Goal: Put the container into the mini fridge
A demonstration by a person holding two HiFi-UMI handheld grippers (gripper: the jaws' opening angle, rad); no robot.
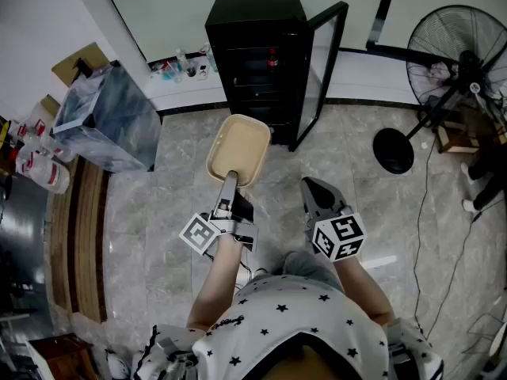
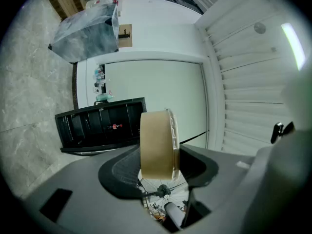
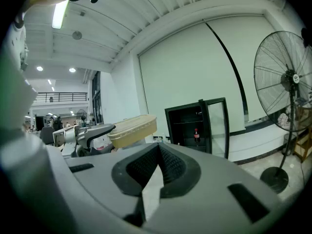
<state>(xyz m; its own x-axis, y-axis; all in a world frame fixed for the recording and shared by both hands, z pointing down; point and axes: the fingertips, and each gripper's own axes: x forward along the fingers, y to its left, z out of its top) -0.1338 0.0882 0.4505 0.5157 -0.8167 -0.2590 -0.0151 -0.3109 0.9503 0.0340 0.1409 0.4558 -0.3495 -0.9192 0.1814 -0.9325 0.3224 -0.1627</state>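
Observation:
A tan, shallow, lidded container (image 1: 238, 149) hangs in the air in front of the black mini fridge (image 1: 257, 54), whose glass door (image 1: 325, 70) stands swung open to the right. My left gripper (image 1: 230, 182) is shut on the container's near end. In the left gripper view the container (image 2: 158, 145) stands on edge between the jaws of the left gripper (image 2: 158, 172), with the fridge (image 2: 102, 126) behind it. My right gripper (image 1: 317, 196) hovers to the right, shut with nothing in it. The right gripper view shows the right gripper (image 3: 158, 147), the container (image 3: 132, 129) and the fridge (image 3: 195, 128) with a bottle inside.
A tall pedestal fan (image 1: 459, 70) with a round base (image 1: 394, 150) stands right of the fridge, and cables trail over the marble floor. A grey plastic-covered bin (image 1: 107, 121) and a wooden bench (image 1: 75, 236) stand at the left. Small bottles line the wall by the fridge.

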